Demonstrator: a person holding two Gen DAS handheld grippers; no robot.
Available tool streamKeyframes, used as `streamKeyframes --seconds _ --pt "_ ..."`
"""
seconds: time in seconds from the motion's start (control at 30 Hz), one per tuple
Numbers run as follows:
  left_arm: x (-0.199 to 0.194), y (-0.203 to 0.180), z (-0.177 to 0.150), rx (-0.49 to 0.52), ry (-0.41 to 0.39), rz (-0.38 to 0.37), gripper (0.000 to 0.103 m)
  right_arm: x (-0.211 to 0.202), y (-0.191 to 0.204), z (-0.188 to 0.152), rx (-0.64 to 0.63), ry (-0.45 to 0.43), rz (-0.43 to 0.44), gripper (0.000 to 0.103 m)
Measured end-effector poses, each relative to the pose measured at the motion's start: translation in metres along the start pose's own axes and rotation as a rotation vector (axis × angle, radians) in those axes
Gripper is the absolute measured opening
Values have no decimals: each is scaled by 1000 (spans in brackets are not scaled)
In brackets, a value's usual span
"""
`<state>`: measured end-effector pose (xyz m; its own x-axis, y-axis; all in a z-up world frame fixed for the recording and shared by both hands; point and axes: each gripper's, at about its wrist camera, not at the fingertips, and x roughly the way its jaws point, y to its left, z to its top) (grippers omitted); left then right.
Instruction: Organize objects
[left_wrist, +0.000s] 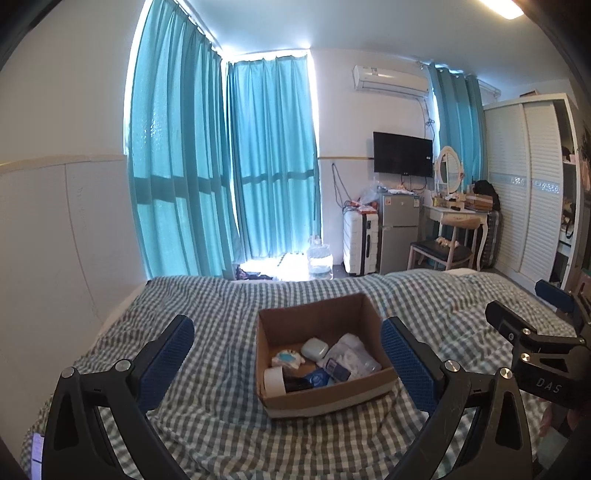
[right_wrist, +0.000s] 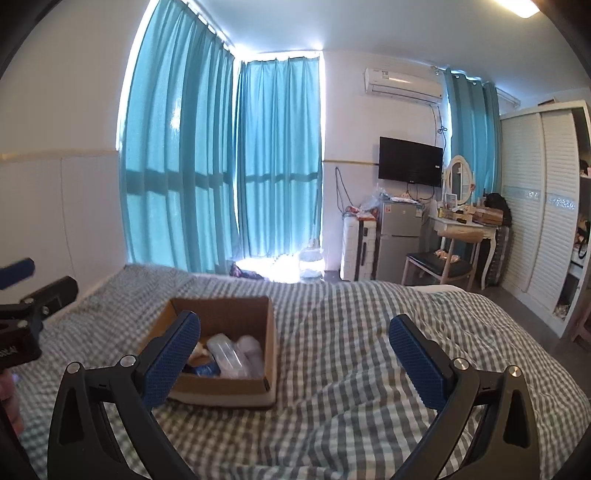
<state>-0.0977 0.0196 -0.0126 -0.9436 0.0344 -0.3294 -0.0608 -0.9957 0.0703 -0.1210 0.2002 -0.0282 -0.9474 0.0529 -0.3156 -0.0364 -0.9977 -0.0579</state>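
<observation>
Both grippers, left gripper (left_wrist: 288, 354) and right gripper (right_wrist: 295, 349), hover wide open and empty above the checked bedcover (right_wrist: 351, 332). Small objects already lie inside the cardboard box (left_wrist: 317, 314) mid-bed; either unpacking or a finished tidy fits this.

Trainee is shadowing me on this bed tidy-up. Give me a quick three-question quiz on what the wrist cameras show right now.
1. True or false: the cardboard box is empty.
2. What does the box rest on? A) chair B) checked bedspread C) floor
3. Is either gripper holding anything?

Key:
1. False; a white case and a tape roll lie inside.
2. B.
3. No; left gripper and right gripper are both open.
</observation>
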Motion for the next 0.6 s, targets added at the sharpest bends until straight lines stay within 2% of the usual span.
streamKeyframes --seconds 0.2,0.6 --pt "3 -2 -29 28 27 33 103 12 -1 -28 1 50 2 103" --pt "0 7 -32 -25 51 22 103 15 4 -34 -4 67 0 103"
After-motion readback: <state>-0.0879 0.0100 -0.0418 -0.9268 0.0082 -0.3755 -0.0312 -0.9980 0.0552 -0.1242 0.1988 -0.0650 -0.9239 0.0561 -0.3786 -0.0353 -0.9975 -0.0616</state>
